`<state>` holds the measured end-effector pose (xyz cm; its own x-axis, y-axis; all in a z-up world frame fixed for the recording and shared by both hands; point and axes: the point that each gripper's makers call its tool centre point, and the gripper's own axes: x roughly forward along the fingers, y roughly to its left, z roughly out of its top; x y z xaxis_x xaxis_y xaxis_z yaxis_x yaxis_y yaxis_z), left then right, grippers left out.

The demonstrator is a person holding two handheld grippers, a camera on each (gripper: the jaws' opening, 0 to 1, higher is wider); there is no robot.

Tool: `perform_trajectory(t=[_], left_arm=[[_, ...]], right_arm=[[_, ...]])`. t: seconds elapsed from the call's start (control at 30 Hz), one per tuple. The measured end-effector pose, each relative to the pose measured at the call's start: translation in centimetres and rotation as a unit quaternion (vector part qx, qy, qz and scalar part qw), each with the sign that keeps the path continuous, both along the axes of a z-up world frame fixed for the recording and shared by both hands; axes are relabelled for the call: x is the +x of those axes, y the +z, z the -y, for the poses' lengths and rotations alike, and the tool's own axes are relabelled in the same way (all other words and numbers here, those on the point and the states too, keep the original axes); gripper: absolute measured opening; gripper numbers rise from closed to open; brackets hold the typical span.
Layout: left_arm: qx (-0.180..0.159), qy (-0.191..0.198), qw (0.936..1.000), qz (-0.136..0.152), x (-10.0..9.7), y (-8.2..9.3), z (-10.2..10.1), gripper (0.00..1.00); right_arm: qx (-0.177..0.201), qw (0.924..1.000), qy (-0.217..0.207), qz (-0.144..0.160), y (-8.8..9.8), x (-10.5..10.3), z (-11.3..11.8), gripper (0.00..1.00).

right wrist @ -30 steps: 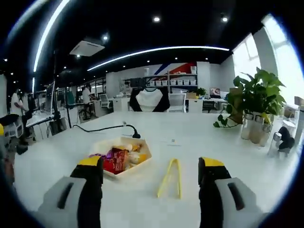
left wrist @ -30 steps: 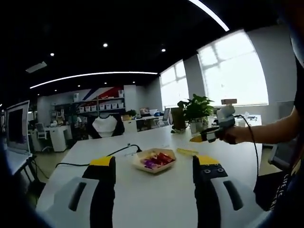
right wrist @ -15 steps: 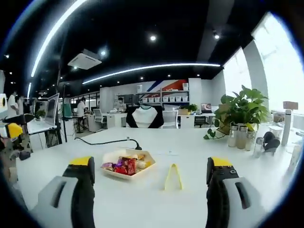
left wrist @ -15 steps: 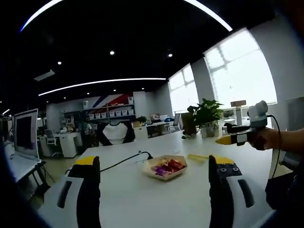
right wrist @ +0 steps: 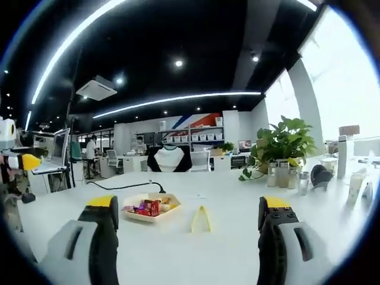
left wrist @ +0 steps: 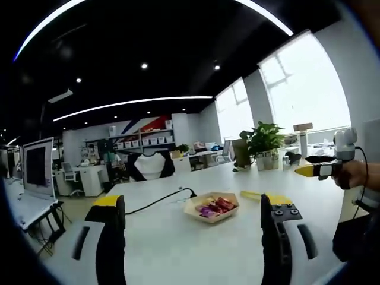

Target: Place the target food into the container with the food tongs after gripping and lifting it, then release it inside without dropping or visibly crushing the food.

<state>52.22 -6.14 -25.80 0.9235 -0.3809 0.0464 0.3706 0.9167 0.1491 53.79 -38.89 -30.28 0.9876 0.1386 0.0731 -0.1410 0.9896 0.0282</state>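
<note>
White tabletop (right wrist: 178,243) carries everything, and the shallow beige container (right wrist: 147,215) on it serves as the landmark. In the right gripper view, the left gripper (right wrist: 21,161) shows at the far left edge, well left of the container and held above the table; whether its yellow tips are parted cannot be told there. A black cable (right wrist: 122,185) runs behind the container. Wrapped snacks (right wrist: 145,207) lie inside the container. Just right of it, flat on the table, lie the yellow food tongs (right wrist: 200,219). The right gripper (right wrist: 189,211) has its jaws wide apart, holding nothing. Farther right stands a potted plant (right wrist: 282,142). In the left gripper view, the left gripper's jaws stand wide apart and empty either side of the container (left wrist: 211,208).
</note>
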Motion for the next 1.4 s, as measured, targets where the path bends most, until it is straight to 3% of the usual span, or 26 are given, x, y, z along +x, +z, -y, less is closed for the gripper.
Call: perform_trajectory(t=[0.33,0.57,0.77,1.13,1.4], left_arm=[[-0.002,0.006,1.0,0.001,-0.7,-0.1,-0.3,1.0],[-0.015,0.017,0.9997,-0.006,-0.4,-0.2,-1.0,1.0],[-0.025,0.02,0.9994,-0.013,0.0,-0.4,-0.8,1.0],[-0.04,0.011,0.9991,-0.011,0.6,1.0,0.3,1.0],[-0.021,0.015,0.9996,-0.011,0.6,1.3,0.7,1.0]], right_arm=[[0.008,0.9999,0.002,-0.006,-0.1,-1.2,0.0,0.99],[0.024,0.9995,-0.022,-0.007,0.0,-1.5,1.3,0.99],[0.022,0.9993,-0.029,-0.007,0.7,-1.4,1.3,0.99],[0.014,0.9993,-0.036,-0.005,3.6,-1.4,1.2,0.99],[0.026,0.9988,-0.042,-0.005,3.8,-1.3,1.6,0.99]])
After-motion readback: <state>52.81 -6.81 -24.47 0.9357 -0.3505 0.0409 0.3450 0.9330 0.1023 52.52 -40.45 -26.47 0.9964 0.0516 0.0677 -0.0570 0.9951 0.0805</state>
